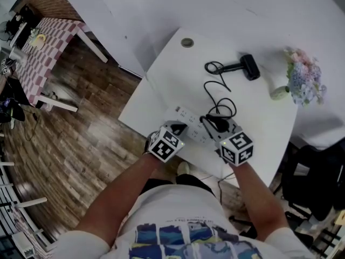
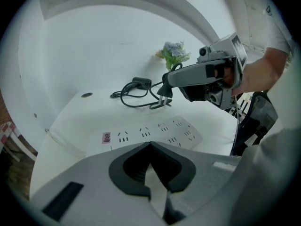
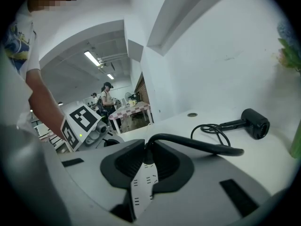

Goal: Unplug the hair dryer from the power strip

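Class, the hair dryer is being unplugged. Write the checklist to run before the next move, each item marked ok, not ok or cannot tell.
1. Right gripper shut on the plug: ok.
2. Plug prongs clear of the power strip: ok.
3. Left gripper shut, at the strip's near edge: ok.
4. Left gripper pressing the strip down: cannot tell.
5. Cord lies slack towards the hair dryer: ok.

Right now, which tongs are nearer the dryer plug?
Right. The right tongs grip the plug above the power strip; the left tongs sit beside it, at the strip.
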